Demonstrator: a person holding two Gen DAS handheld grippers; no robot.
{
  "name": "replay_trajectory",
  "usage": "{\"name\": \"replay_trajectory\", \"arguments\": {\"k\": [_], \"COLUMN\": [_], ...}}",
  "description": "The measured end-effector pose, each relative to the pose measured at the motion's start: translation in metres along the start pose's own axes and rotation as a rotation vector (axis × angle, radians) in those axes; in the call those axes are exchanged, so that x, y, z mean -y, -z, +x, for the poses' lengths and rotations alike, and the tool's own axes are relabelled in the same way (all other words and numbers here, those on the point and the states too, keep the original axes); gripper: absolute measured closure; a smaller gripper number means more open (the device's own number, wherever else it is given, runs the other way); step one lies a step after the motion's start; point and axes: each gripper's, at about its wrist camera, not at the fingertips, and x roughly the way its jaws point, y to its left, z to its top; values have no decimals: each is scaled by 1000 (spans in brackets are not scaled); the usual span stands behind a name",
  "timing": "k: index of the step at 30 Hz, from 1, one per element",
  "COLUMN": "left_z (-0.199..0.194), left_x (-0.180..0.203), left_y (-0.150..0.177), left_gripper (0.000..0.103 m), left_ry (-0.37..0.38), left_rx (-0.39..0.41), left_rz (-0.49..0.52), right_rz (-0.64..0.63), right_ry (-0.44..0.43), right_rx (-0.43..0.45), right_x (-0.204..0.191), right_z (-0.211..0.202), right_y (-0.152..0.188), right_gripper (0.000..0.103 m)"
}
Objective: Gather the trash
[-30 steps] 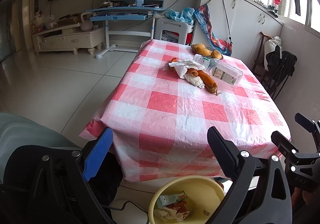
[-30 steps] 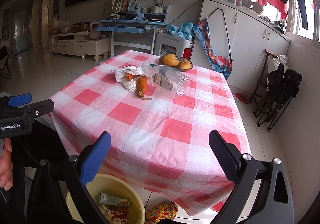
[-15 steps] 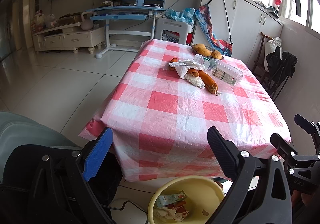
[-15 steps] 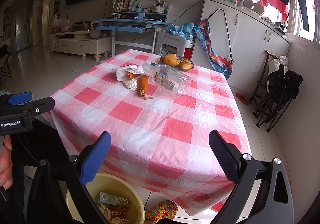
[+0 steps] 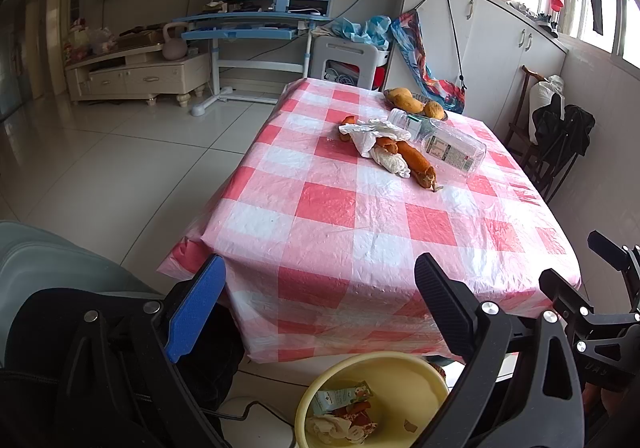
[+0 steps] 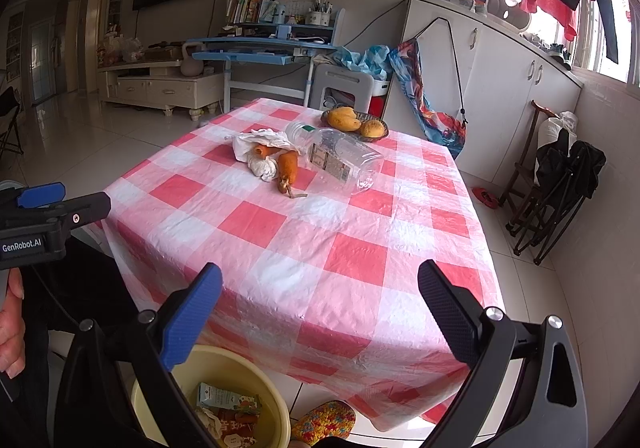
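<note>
On the pink checked tablecloth [image 5: 328,204] [image 6: 260,216] lie crumpled white tissues [image 5: 376,136] [image 6: 262,140], orange carrot-like scraps [image 5: 418,162] [image 6: 289,168] and an empty clear plastic bottle [image 5: 444,146] [image 6: 340,158] on its side. A yellow basin [image 5: 400,376] [image 6: 256,372] on the floor below the near table edge holds a small carton and wrappers. My left gripper [image 5: 316,308] and right gripper [image 6: 320,308] both hang open and empty above the basin, short of the table's near edge.
A dish of mangoes [image 5: 414,104] [image 6: 356,122] sits at the table's far end. A folded black chair [image 6: 560,188] stands at the right wall. A dark chair back [image 5: 60,348] is at my lower left. A crocheted slipper [image 6: 324,422] lies beside the basin.
Both views have shifted only slightly; the table items and basin stay put and both grippers remain open.
</note>
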Motion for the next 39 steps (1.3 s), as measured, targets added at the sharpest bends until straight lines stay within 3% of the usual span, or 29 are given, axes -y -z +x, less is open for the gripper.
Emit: {"name": "replay_trajectory", "arguments": {"k": [39], "left_z": [2], "left_x": [-3], "left_y": [-1], "left_gripper": [11], "left_ry": [1], "left_rx": [-1], "left_rz": [-8], "right_rz": [-9], "right_ry": [1], "right_rx": [-3], "right_x": [-1], "right_z": [0], "right_y": [1], "right_gripper": [9]}}
